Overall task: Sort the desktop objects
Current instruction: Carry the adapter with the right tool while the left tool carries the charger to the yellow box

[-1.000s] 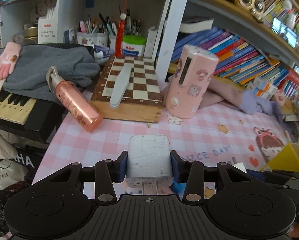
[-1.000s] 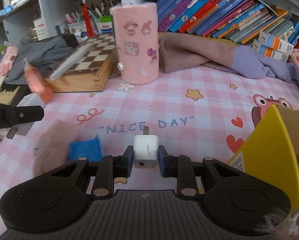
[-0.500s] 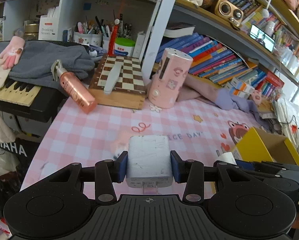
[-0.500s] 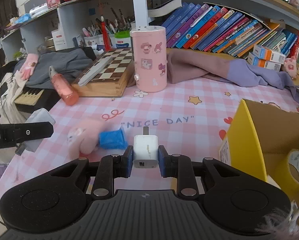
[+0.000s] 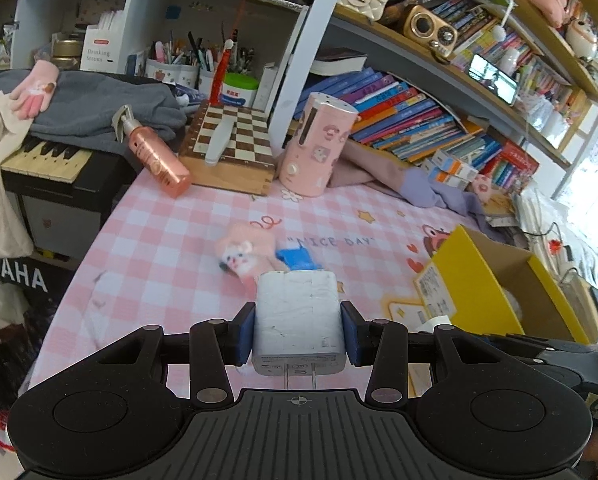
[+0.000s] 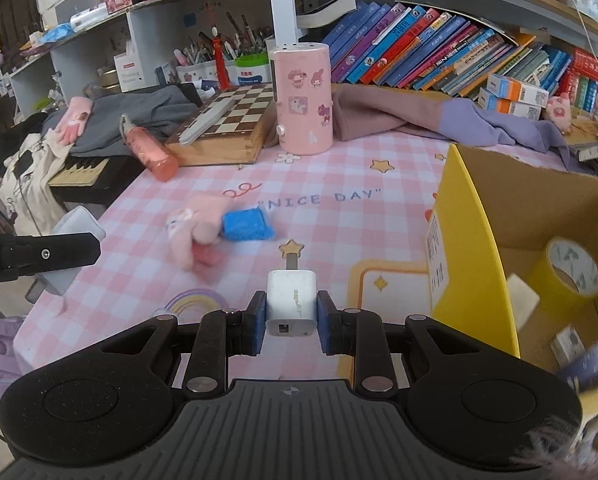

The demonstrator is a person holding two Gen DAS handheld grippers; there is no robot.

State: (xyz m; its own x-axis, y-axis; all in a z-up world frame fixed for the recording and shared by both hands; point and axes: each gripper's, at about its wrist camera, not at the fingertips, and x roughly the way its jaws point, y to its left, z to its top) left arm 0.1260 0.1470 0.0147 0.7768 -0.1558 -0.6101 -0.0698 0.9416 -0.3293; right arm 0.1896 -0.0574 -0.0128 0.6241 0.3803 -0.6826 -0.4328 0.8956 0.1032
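Left gripper (image 5: 298, 332) pinches a large grey charger (image 5: 298, 320); right gripper (image 6: 292, 317) pinches a small white charger (image 6: 290, 300). Yellow box (image 6: 469, 240) sits right — a late release likely clips its near wall, dropping a charger outside.

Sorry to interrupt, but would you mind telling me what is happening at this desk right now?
A person is sorting desk clutter with a gripper in each hand. The left gripper is clamped on a large white charger, and the right gripper on a small white charger. Both are held above the pink checked mat, beside the yellow cardboard box, which already holds a roll of yellow tape. A pink plush toy and a blue pouch lie on the mat.
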